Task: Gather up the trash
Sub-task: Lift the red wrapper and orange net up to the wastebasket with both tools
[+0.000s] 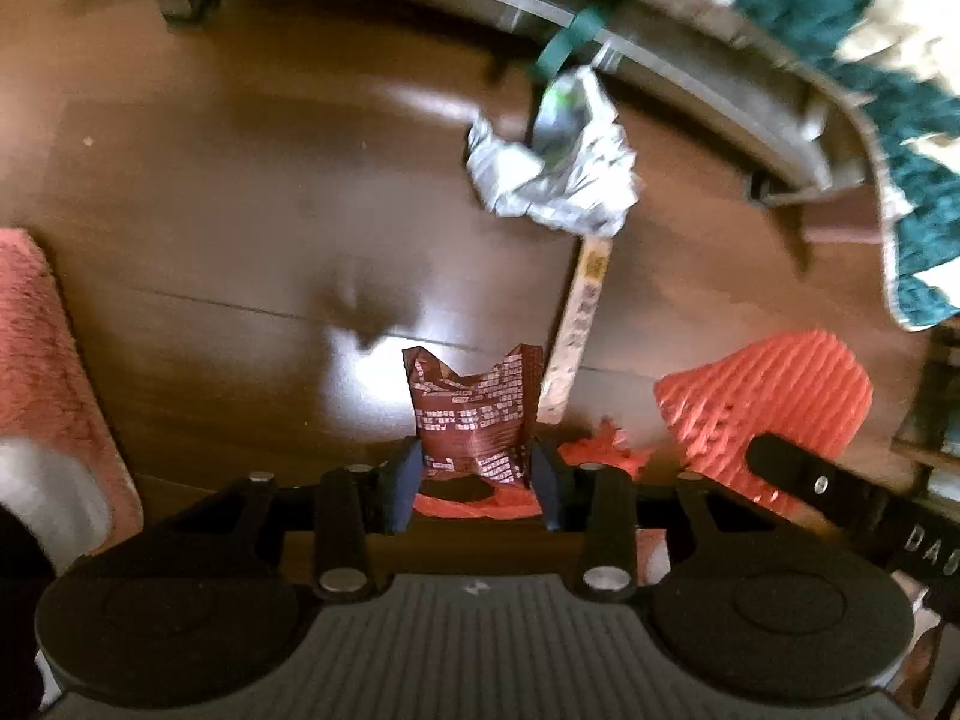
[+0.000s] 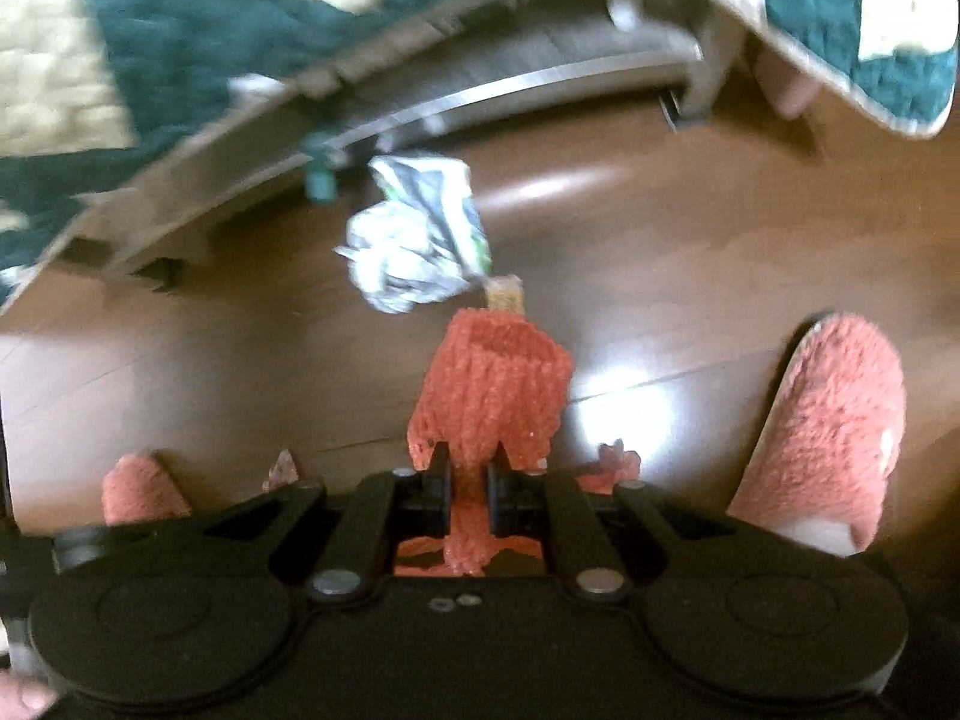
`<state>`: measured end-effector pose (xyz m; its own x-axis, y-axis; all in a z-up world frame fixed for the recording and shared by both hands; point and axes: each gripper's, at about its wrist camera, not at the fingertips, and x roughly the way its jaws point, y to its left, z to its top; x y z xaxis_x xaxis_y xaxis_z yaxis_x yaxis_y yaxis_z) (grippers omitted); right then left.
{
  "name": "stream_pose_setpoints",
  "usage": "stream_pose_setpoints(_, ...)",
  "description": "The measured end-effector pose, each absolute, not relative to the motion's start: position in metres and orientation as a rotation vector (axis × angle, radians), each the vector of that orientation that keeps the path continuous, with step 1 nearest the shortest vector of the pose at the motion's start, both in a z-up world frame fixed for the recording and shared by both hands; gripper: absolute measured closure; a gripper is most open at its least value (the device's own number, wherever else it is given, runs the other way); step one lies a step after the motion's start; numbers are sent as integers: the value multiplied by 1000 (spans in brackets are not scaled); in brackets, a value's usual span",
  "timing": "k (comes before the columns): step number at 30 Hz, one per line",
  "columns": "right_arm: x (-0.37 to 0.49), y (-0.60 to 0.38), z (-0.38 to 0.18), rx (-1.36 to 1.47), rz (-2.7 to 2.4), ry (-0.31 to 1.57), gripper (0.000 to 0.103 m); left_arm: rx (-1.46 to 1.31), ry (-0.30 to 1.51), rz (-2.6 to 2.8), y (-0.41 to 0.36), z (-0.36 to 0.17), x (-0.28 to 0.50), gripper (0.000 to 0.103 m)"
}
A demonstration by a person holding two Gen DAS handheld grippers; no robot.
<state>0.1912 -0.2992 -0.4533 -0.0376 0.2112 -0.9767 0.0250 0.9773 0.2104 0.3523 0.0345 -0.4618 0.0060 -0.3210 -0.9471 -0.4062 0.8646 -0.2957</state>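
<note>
**Both grippers loaded above the floor**

1. The wood floor carries everything loose. A bed frame runs along its far edge, with a green and cream quilt hanging over the frame.

2. Pink slippers stand on the floor at the near edge, one on each side of my right gripper's view.

3. Crumpled foil lies on the floor close to the bed frame. A flat paper strip lies on the floor with its far end touching the foil.

4. My right gripper has its jaws nearly together, clamped on a red foam net. The net stands out past the fingertips, clear of the floor. In the left view the same net shows at the right, beside my right gripper's arm.

5. My left gripper has its jaws partly closed, pressing on a dark red wrapper with white print. The wrapper stands upright between the pads, creased at the top.

6. Small red scraps lie on the floor near the grippers.
</note>
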Motion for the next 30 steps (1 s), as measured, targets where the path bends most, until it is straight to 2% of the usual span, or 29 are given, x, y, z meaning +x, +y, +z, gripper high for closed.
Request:
stream_pose_setpoints(10, 159, -296, -342, 174, 286, 1416, 94, -689, 1368, 47, 55, -344, 319, 65)
stream_pose_setpoints(16, 149, -284, -269, 69, 421, 1267, 94, -715, 1193, -13, 64, -262, 300, 65)
stream_pose_setpoints(30, 158, -245, -79, -156, 603, 854, 94, -578, 789, -104, 82, -49, 300, 65)
